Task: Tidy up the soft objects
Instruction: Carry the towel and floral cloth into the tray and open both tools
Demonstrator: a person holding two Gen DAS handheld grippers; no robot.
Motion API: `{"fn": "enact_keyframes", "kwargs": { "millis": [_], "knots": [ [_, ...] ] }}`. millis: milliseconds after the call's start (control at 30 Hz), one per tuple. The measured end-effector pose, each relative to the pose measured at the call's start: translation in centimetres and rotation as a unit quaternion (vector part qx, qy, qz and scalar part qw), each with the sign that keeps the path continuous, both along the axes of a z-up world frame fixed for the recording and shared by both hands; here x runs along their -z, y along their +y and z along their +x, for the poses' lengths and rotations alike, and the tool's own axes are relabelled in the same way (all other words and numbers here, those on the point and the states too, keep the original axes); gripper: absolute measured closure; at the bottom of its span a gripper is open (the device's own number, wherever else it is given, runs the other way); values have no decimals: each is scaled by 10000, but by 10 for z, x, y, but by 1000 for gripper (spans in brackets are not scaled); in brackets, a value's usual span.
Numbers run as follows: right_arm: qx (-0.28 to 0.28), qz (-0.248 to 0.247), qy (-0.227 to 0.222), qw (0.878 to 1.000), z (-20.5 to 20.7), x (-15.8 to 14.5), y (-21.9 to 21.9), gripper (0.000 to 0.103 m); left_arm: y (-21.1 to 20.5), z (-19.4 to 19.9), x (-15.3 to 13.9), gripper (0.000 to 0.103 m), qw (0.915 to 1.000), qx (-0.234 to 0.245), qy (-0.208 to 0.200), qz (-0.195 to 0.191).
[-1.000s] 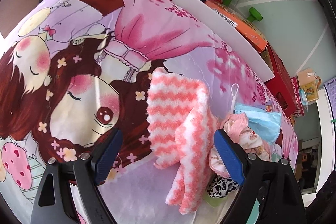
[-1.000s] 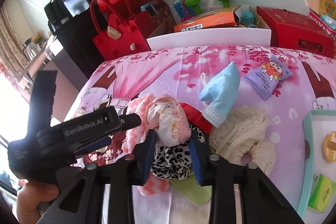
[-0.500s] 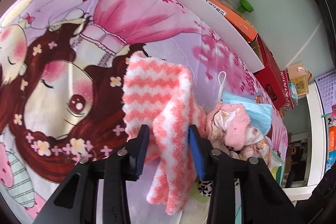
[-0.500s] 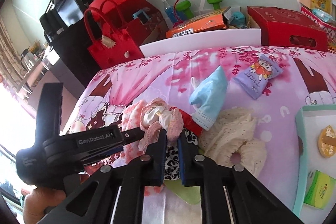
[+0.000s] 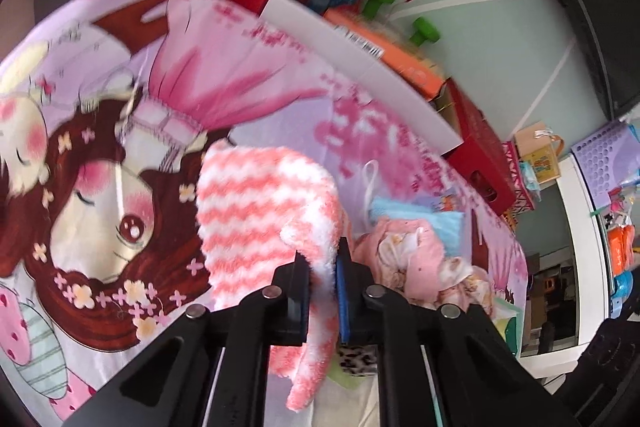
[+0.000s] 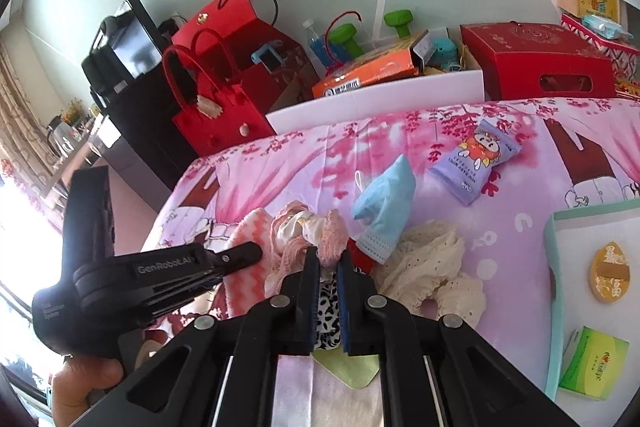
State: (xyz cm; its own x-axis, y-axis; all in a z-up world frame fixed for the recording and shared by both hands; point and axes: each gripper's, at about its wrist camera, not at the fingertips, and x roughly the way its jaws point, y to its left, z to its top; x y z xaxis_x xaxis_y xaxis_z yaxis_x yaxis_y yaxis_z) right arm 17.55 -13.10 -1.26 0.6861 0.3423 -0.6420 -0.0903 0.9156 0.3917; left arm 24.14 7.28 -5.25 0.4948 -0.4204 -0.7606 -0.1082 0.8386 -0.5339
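My left gripper [image 5: 323, 267] is shut on a fluffy pink-and-white zigzag towel [image 5: 260, 211] and lifts its edge off the cartoon bedspread [image 5: 100, 155]. The towel also shows in the right wrist view [image 6: 248, 231]. My right gripper [image 6: 328, 259] is shut on a pink-and-cream cloth bundle [image 6: 316, 231], which lies right of the towel in the left wrist view [image 5: 416, 255]. A leopard-print cloth [image 6: 328, 311] lies under it. A blue face mask [image 6: 384, 203] and a cream lace cloth [image 6: 432, 267] lie to the right.
A purple snack packet [image 6: 476, 163] lies further back. A teal tray [image 6: 556, 287] with a green box [image 6: 596, 363] sits at the right. A red felt bag [image 6: 216, 123], red boxes [image 6: 536, 67] and an orange box [image 6: 368, 75] stand behind the bed's white board [image 6: 376, 103].
My left gripper closed on the zigzag towel's edge and raised it. My right gripper closed on the pink-and-cream bundle and lifted it slightly.
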Motion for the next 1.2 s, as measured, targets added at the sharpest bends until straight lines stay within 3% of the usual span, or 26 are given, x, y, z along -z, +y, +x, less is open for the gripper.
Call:
{"fn": "enact_keyframes", "kwargs": {
  "millis": [433,700,933,1200],
  "knots": [
    [214,364,-697,9967,-28,-41,-28,96,3,-28,-75,93,9915,-84,-1284,210],
    [857,222,-685,9937,-39,-42,-66,96,-18,-46,-106,93,9824,113,-1843,286],
    [1681,33,-677,9834,-58,-41,-121,96,-69,-54,-117,93,9753,760,-2059,243],
    [2684,-157,-659,9609,-87,-43,-189,96,-145,-70,-125,93,9564,1770,-2316,182]
  ]
}}
